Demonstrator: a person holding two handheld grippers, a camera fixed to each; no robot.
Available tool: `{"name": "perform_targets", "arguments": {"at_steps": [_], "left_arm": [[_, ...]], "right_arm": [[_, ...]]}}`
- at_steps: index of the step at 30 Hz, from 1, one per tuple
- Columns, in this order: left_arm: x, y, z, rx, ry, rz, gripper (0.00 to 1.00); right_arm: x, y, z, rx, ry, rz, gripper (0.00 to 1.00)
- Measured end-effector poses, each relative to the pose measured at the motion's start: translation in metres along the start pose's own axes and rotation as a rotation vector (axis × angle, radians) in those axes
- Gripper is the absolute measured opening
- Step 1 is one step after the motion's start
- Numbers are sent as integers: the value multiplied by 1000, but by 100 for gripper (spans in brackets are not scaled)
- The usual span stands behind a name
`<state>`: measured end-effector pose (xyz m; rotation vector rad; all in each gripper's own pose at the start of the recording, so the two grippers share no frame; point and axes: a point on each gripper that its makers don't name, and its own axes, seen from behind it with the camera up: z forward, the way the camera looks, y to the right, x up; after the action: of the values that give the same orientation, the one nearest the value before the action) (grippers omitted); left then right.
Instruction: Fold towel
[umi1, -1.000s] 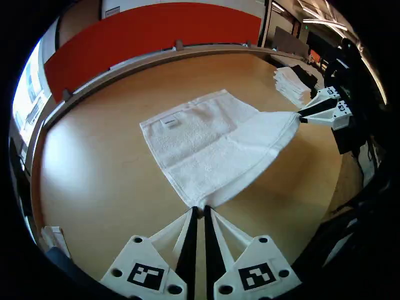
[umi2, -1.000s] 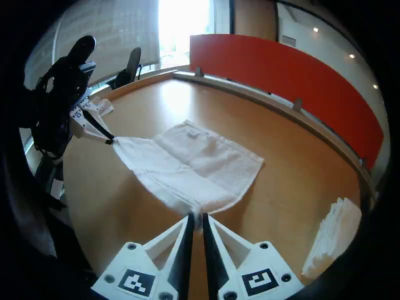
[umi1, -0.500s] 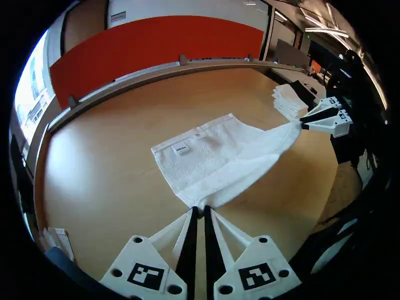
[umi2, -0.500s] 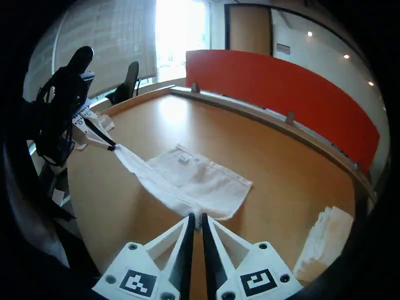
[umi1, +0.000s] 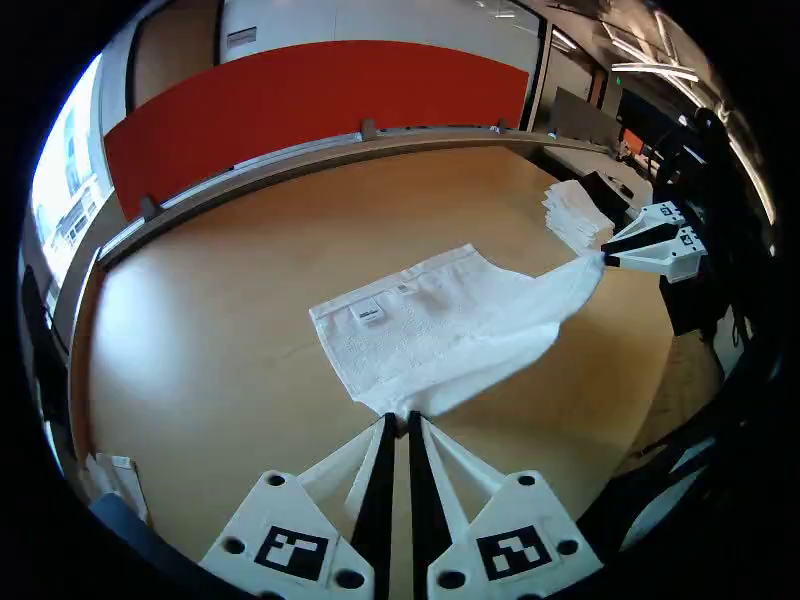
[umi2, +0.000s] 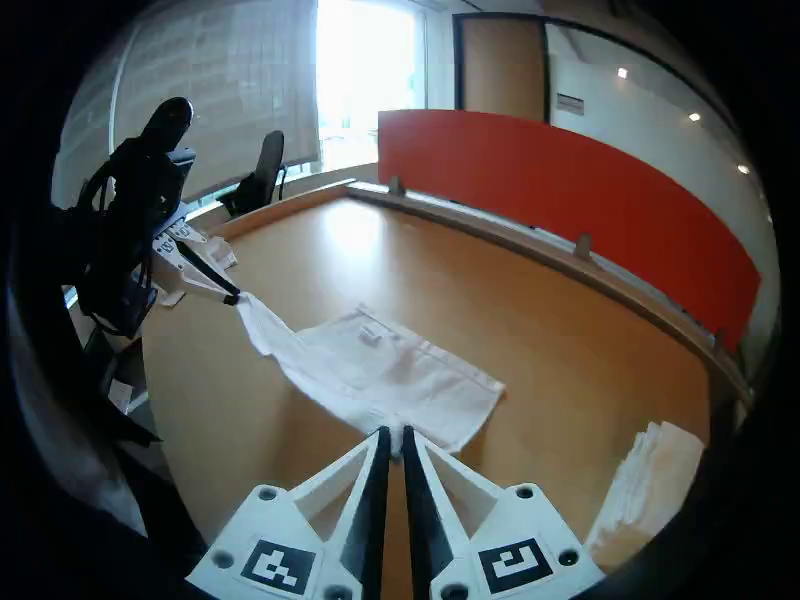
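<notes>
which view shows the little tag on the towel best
The left gripper view: the tag lies face up on the flat part of the towel, fairly large and sharp. The right gripper view shows it too, but smaller and paler against the cloth.

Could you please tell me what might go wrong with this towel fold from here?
The left tongs and right tongs each pinch only a corner of the towel, so a corner might slip free mid-fold. The lifted edge sags between them, so the fold may land skewed or wrinkled on the table. In the left gripper view the right tongs sit close to the stack of folded towels and could nudge it.
</notes>
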<state>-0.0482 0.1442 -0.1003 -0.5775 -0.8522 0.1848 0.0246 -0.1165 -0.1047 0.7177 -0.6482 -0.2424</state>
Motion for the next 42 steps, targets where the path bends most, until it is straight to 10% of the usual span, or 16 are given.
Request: {"name": "perform_targets", "arguments": {"at_steps": [17, 42], "left_arm": [[-2, -2, 5, -8, -11, -10, 9], [18, -41, 80, -3, -60, -23, 9]], "right_arm": [[2, 1, 1, 1, -5, 9, 10], [-2, 51, 70, -4, -63, 31, 9]]}}
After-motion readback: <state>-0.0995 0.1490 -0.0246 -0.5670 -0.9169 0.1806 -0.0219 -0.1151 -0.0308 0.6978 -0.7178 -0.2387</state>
